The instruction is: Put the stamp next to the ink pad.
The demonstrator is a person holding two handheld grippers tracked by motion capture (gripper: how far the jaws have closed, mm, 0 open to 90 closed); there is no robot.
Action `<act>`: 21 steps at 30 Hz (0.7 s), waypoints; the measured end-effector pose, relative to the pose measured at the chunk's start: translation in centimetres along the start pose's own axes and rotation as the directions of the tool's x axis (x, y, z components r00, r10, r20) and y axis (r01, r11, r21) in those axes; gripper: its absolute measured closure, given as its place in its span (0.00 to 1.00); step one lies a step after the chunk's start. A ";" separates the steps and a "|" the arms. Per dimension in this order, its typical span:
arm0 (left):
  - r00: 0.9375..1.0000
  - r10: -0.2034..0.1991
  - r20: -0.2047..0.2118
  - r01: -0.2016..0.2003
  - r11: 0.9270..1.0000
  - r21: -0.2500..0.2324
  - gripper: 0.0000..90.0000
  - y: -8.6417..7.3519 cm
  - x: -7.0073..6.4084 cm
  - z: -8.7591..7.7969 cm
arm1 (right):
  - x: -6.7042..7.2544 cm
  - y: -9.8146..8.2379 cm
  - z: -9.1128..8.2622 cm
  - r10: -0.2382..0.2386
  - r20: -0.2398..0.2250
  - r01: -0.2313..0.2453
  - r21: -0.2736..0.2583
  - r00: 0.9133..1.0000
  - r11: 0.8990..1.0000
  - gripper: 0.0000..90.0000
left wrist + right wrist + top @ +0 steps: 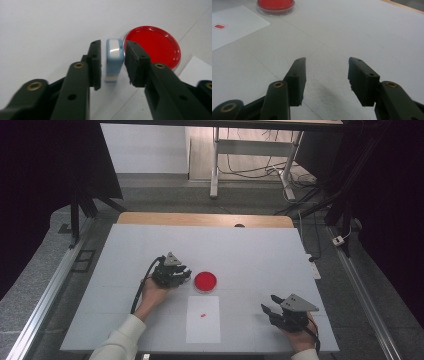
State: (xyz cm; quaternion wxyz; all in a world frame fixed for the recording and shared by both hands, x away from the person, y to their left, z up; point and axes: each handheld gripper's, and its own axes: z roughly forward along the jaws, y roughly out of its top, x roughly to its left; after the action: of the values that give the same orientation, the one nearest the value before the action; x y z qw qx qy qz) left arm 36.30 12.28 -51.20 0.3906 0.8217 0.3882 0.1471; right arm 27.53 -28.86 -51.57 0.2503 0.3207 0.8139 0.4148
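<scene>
Stamp between the left gripper's jaws
Left gripper (113, 62) slack around blue stamp (114, 58) beside red dish (155, 47); right gripper (327, 80) parted, empty.

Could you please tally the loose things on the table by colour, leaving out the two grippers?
Red: 1, the round dish of red ink
Light blue and white: 1, the stamp block standing between the jaws of the left gripper
White: 1, the paper sheet bearing a small red mark
Total: 3
</scene>
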 end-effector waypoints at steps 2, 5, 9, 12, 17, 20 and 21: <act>1.000 -0.008 -0.002 0.008 1.000 -0.009 0.61 0.0 0.1 -0.1 | 0.0 0.0 0.0 0.000 0.000 0.000 0.000 1.000 1.000 0.53; 0.999 -0.033 -0.009 0.033 0.999 -0.030 0.47 0.1 0.2 -0.4 | 0.0 0.0 0.0 0.000 0.002 0.000 0.002 1.000 1.000 0.53; 0.999 -0.048 -0.002 0.047 0.997 -0.057 0.35 0.1 0.2 -1.1 | -0.1 0.0 0.0 -0.002 -0.001 0.002 -0.003 1.000 1.000 0.53; 0.998 -0.049 0.026 0.051 0.995 -0.082 0.34 0.1 0.1 -1.9 | -0.3 -0.1 0.0 -0.001 0.001 0.001 -0.002 1.000 1.000 0.53; 0.999 -0.015 0.047 0.019 0.996 -0.091 0.32 -0.3 -0.5 -3.4 | -0.5 -0.2 0.1 -0.001 -0.011 0.001 -0.008 1.000 1.000 0.51; 0.999 0.000 0.052 0.005 0.995 -0.098 0.32 -0.8 -1.0 -4.3 | -0.6 -0.1 0.0 -0.013 -0.026 0.013 -0.017 1.000 1.000 0.51; 0.999 0.007 0.050 -0.002 0.995 -0.098 0.32 -1.0 -1.2 -4.6 | -0.5 -0.1 0.0 -0.018 -0.030 0.018 -0.017 0.999 1.000 0.50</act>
State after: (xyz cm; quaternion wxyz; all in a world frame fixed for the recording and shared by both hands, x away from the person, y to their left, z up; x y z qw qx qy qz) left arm 32.51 14.20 -48.90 0.4399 0.8057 0.3687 0.1461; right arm 27.86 -29.26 -51.61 0.2446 0.3051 0.8169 0.4241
